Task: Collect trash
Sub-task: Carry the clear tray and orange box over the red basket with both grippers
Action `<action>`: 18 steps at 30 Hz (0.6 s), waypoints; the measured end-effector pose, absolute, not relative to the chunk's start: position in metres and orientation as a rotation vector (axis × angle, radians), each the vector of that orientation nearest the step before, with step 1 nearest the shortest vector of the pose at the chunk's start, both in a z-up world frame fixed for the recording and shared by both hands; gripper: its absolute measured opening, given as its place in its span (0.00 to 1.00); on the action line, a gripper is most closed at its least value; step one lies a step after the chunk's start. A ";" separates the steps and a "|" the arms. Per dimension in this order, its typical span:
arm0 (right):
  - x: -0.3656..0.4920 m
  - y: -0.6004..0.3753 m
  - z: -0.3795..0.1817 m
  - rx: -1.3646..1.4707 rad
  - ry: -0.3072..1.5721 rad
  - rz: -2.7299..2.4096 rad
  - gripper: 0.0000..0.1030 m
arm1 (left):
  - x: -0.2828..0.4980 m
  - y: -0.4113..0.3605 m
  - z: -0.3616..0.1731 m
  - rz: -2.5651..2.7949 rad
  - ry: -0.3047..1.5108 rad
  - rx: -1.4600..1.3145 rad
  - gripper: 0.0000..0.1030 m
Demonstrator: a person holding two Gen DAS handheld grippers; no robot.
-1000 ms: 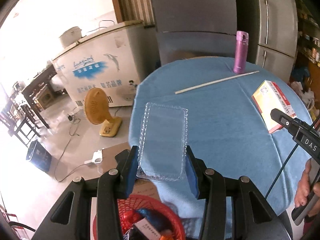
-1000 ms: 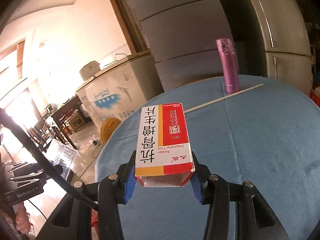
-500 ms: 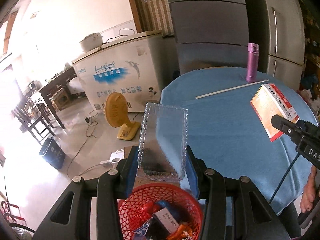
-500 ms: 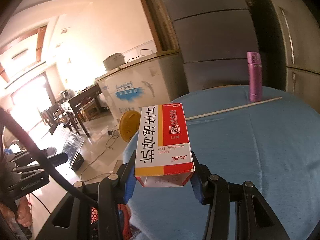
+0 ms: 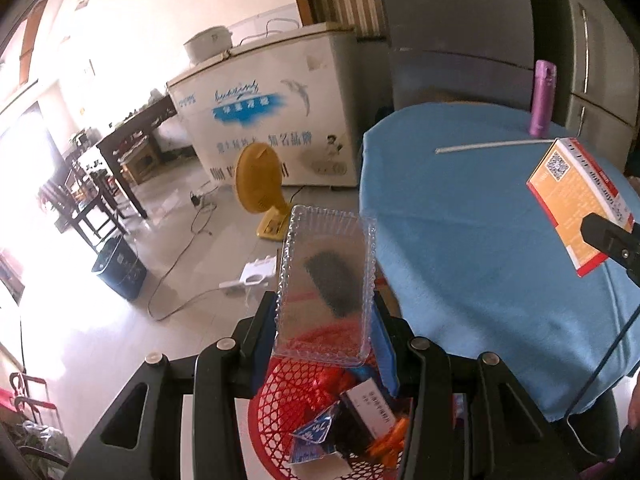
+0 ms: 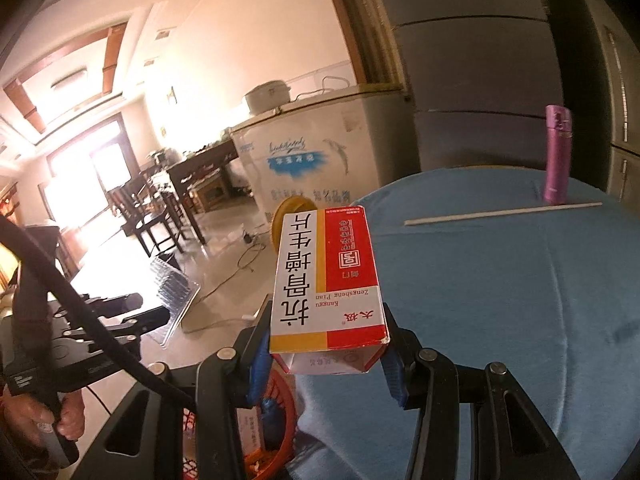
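Observation:
My left gripper is shut on a clear plastic tray and holds it over a red mesh basket that has wrappers and a small box in it. My right gripper is shut on a red, white and yellow medicine box, held above the left edge of the round blue table. The same box shows at the right of the left wrist view. The clear tray and left gripper show at the left of the right wrist view. The basket sits below the right gripper.
A purple flask and a long white stick are at the far side of the table. On the floor are a yellow fan, a blue bin, cables and a white chest freezer. Grey fridges stand behind.
My left gripper has carried the clear tray off the table to the left, over the red basket. My right gripper has moved left with the medicine box toward the table's edge.

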State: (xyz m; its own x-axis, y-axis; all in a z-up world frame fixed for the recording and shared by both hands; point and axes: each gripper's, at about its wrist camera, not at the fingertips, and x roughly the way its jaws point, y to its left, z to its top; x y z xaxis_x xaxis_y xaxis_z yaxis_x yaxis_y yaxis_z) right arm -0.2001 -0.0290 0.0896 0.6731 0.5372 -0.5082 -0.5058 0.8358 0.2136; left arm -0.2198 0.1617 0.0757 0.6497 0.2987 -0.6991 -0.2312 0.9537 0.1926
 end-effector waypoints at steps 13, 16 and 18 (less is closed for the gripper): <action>-0.213 0.012 0.054 -0.023 0.700 0.708 0.48 | -0.222 0.179 0.039 0.342 0.904 0.082 0.45; -0.213 0.020 0.049 -0.044 0.716 0.726 0.48 | -0.224 0.181 0.032 0.345 0.925 0.072 0.45; -0.214 0.024 0.045 -0.056 0.731 0.738 0.48 | -0.226 0.183 0.028 0.351 0.937 0.070 0.45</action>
State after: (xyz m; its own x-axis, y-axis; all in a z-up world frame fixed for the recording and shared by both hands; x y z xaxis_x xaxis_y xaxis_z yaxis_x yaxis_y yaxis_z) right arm -0.2143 0.0235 0.0450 0.5077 0.5928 -0.6251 -0.6304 0.7502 0.1995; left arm -0.2260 0.1830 0.0278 0.5405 0.3248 -0.7761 -0.2648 0.9413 0.2095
